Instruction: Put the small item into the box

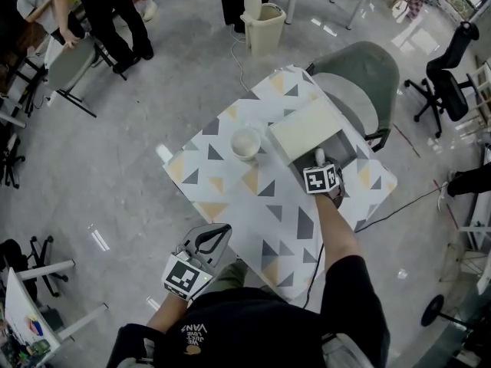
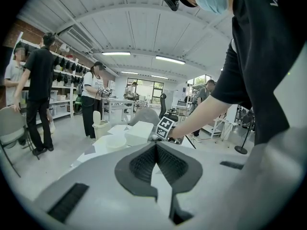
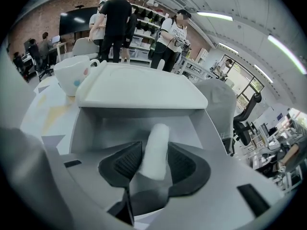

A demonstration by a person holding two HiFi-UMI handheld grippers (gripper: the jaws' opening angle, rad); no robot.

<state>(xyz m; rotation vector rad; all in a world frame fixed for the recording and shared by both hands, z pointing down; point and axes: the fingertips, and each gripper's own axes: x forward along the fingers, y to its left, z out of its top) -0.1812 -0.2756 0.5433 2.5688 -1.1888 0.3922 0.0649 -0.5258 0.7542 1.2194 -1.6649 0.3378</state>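
Note:
The small item (image 3: 156, 147), a white fuzzy cylinder, stands between the pads of my right gripper (image 3: 153, 159), over the inside of the open white box (image 3: 96, 126). It leans on the left pad, and the jaws stand wide and do not squeeze it. The box's lid (image 3: 144, 87) stands raised behind. In the head view the right gripper (image 1: 320, 164) is at the box (image 1: 307, 125) on the patterned table (image 1: 268, 205), with the item (image 1: 320, 156) at its tip. My left gripper (image 1: 213, 236) hangs off the table's near-left edge, shut and empty, also seen as the left gripper (image 2: 156, 150).
A white cup (image 1: 246, 142) stands left of the box, also seen as the cup (image 3: 72, 73). A grey-green chair (image 1: 360, 75) is behind the table, a bin (image 1: 263, 23) farther back. People stand at the far left (image 1: 115, 14). Black office chairs (image 1: 449, 83) are at the right.

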